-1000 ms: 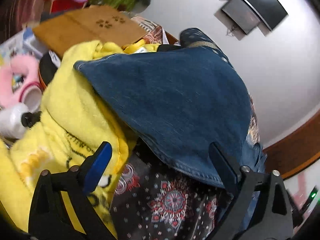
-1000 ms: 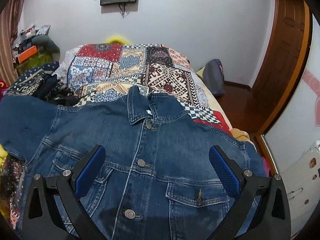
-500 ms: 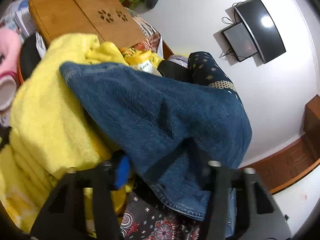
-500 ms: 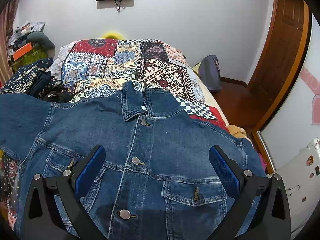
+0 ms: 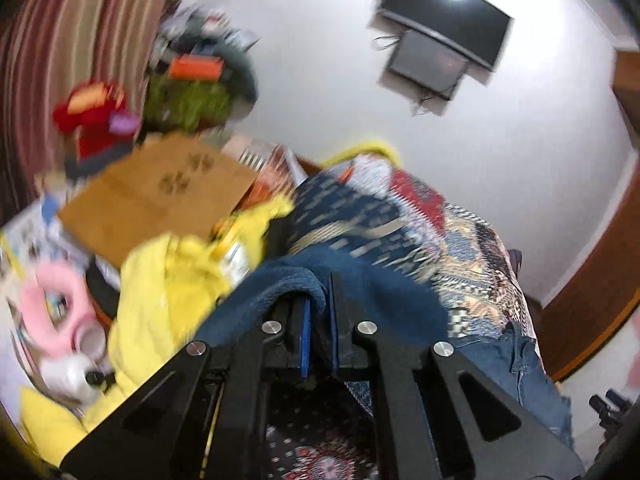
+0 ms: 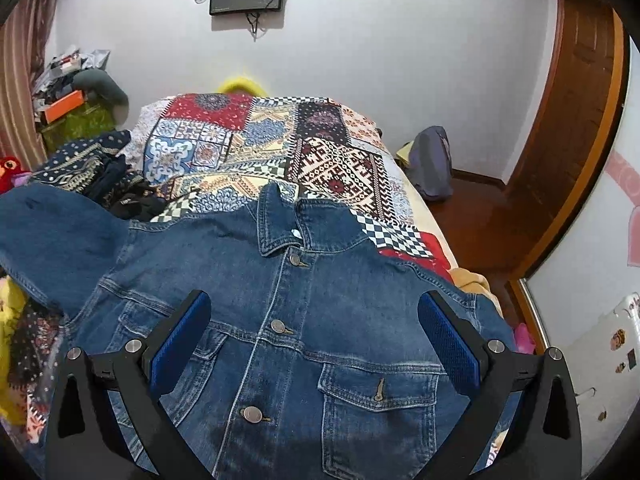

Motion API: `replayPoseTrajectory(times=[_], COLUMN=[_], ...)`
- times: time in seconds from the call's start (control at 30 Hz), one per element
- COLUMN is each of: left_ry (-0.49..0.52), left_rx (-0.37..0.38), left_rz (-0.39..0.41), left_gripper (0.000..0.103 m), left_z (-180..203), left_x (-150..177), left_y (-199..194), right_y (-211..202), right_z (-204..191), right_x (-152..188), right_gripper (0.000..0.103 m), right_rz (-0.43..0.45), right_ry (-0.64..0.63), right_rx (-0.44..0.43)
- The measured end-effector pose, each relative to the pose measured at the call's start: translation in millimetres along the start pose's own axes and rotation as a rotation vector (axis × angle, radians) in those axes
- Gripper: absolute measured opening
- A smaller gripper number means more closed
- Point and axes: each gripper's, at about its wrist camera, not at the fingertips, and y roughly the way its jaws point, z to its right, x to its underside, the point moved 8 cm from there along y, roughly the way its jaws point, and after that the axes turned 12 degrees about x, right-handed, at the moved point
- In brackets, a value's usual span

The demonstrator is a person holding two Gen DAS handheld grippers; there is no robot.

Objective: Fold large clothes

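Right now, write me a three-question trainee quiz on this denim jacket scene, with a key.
1. True or false: the left gripper has its jaws shut on a fold of the denim jacket.
2. Multiple choice: the right gripper is (A) clamped on the collar, (B) open above the jacket front, (C) holding a yellow blanket.
3. Short answer: which side of the jacket faces up on the bed, and are its buttons done up?

Key:
1. True; the sleeve cloth drapes over and between the closed blue pads.
2. B.
3. The front faces up, with collar and chest pockets showing; the visible buttons are fastened.
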Motion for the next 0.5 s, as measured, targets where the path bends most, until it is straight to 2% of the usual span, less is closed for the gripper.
replayPoseTrajectory(times=[0.23, 0.37, 0.5], left_ry=[0.221, 0.297, 0.388], left_rx=[0.114, 0.211, 0.281], left_rz=[0.030, -0.013, -0.084], left_gripper=[0.004, 0.004, 0.003], left_z=[127, 196, 259], left_x=[-33, -23, 3], left_y=[1, 20, 48], right_y=[-3, 1, 7], right_z=[10, 22, 39], right_x=[-2, -2, 1], right_gripper=[0.103, 0.103, 0.103], right_rz=[0.015, 0.013, 0.006], right_ry=[-0.015, -0.011, 0.006], right_rx=[-0.026, -0.024, -0.013])
